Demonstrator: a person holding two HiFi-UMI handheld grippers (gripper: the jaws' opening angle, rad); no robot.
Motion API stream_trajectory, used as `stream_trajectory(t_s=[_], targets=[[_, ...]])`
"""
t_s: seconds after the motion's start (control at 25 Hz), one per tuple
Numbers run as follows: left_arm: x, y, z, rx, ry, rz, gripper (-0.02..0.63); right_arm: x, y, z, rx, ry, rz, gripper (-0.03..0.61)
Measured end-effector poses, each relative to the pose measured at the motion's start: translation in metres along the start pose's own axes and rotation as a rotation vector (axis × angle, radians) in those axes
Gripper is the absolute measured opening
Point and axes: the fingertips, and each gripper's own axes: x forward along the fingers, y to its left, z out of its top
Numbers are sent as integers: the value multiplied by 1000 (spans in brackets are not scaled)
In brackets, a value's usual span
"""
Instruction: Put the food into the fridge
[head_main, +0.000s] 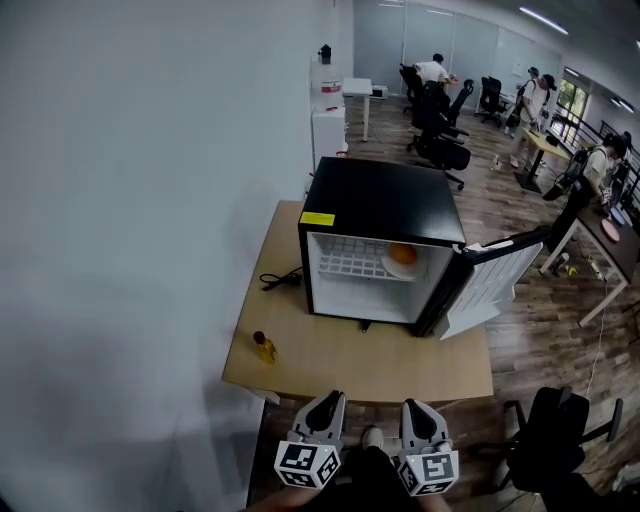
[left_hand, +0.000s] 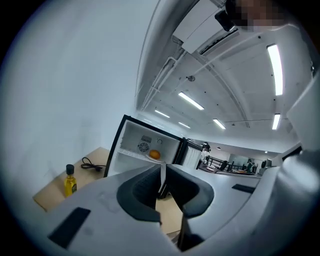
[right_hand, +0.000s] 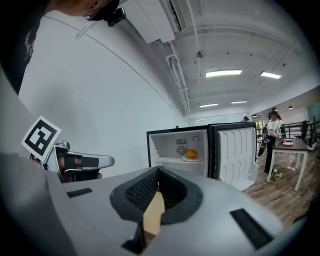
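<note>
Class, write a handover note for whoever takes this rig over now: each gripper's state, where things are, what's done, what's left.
Left gripper: shut, empty, short of the wooden table.
Right gripper: shut, empty.
Black mini fridge: on the table, door open.
Done: orange fruit on white plate sits on the fridge's wire shelf.
Left: small yellow bottle with black cap stands on the table, left of the fridge; load it if it counts as food, then probably shut the door.

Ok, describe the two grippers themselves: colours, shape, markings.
The left gripper and right gripper both have smooth light grey bodies with black rectangular insets. Their curved dark pads have a ribbed texture. Each carries a white cube printed with black square markers.
</note>
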Motion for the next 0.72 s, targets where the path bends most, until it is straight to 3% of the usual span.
stream_trajectory(t_s=[0.28,0.72], targets=[[-31,-3,-6,84,24,-32,17,-17,30,-6,-21,-12,10,60],[-54,21,3,90,29,7,15,-21,67,2,-73,-30,48,60]])
